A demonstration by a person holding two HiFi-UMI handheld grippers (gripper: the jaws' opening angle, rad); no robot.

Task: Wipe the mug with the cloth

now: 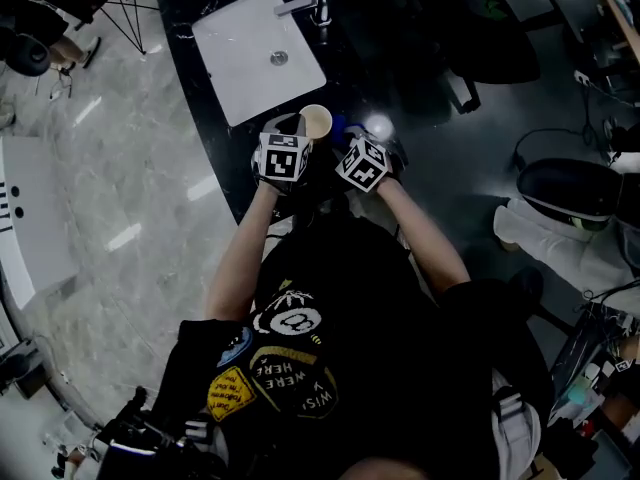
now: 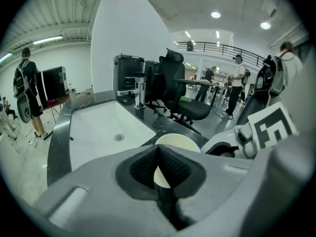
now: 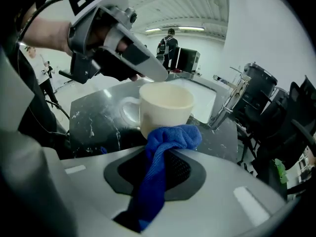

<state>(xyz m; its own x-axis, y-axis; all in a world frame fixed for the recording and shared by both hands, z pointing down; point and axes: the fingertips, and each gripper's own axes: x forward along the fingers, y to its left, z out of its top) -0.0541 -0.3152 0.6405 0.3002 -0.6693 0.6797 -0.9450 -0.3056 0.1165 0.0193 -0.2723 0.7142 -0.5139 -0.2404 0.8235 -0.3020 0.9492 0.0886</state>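
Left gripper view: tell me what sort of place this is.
Probably an open office or lab hall, not a home: a white sink with a tap sits in a dark counter, office chairs stand right behind it, and people stand about under ceiling lights.

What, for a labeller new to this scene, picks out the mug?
Find the white sink set in the dark counter. Just off its near corner stands the mug, between the two tools. It is the only cream, handled cup there, its rim pinched by the left tool, while the right tool holds a blue cloth at its side.
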